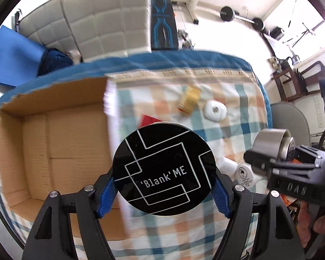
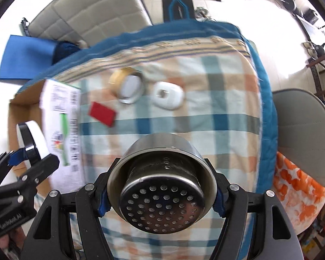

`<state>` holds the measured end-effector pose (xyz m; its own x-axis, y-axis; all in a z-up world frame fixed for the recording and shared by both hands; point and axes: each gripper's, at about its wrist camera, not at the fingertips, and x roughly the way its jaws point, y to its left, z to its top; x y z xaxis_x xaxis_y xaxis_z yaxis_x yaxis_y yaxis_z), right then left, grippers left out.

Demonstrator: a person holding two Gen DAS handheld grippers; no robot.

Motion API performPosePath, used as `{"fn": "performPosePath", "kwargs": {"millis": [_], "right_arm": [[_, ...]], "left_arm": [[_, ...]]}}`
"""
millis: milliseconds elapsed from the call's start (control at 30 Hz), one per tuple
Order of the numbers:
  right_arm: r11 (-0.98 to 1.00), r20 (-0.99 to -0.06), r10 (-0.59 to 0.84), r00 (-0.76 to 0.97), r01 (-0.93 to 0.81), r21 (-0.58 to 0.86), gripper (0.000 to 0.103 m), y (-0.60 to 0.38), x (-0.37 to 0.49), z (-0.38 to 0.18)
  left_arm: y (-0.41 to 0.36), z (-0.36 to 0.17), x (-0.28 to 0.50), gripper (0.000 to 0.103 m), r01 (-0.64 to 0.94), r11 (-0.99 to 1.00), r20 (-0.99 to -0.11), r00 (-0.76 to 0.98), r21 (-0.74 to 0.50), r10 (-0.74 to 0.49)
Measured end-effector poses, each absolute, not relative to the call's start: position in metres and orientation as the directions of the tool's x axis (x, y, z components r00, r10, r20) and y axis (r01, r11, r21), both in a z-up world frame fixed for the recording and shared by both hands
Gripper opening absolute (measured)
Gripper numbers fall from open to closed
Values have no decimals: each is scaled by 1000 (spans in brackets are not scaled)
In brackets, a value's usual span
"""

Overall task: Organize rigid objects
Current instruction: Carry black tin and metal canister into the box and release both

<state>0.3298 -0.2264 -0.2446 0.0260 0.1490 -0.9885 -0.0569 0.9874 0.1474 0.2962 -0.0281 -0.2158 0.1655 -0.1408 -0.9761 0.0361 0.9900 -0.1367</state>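
1. Far left, on the worktop [image 1: 238, 91] under a checked cloth: an open cardboard box [image 1: 54, 140], inside bare; its outer wall bears a printed label too blurred to read.
2. Just right of the box lies a red flat piece [image 2: 102, 114]. Beyond it a yellow tape roll [image 2: 127, 84] lies on its side, and just beside that a white rounded plastic part [image 2: 168, 95]. All three rest loose on the cloth, well apart from both tools.
3. Left tool [image 1: 164, 186]: jaws partly open, blue pads pressed on the rim of a black round disc [image 1: 164, 169], held flat-face to the camera above the cloth, just right of the box edge. White line pattern; the writing reads 'Blank' ME.
4. Below the disc, white plastic items [image 1: 238, 171] with a small round logo; text unreadable.
5. Right tool [image 2: 161, 197]: jaws partly open, clamped on the sides of a steel perforated strainer cup [image 2: 162, 186], holed bottom toward the camera, above the cloth's near half. Tool body lettering "DAS" shows in the left view.
6. Far right: a grey chair and orange-patterned fabric.
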Motion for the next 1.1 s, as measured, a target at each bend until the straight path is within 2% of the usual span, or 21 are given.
{"fn": "performPosePath", "kwargs": {"millis": [167,333,700,933,1100], "right_arm": [[977,-978,197,65,-94,190,73,-151,319,-217],[969,-972,223,69,-124,213,73,-64,324,-214],[971,-984,180,-12,-161,179,73,75,353,-292],[971,-986,163,-40,-169,168,73,101,367,-339],[984,-991,134,-20,-113,135,73,98,379,-358]], "left_arm": [[39,-185,292,73,35,992,-972,199,-118,-123],[114,-182,296,73,-6,991,-972,198,-131,-127],[241,-287,329,73,-216,926,-950,36,-310,-310],[250,-333,347,73,-245,900,-926,-14,-362,-377],[244,-355,357,73,-242,900,-922,-47,-362,-384]]}}
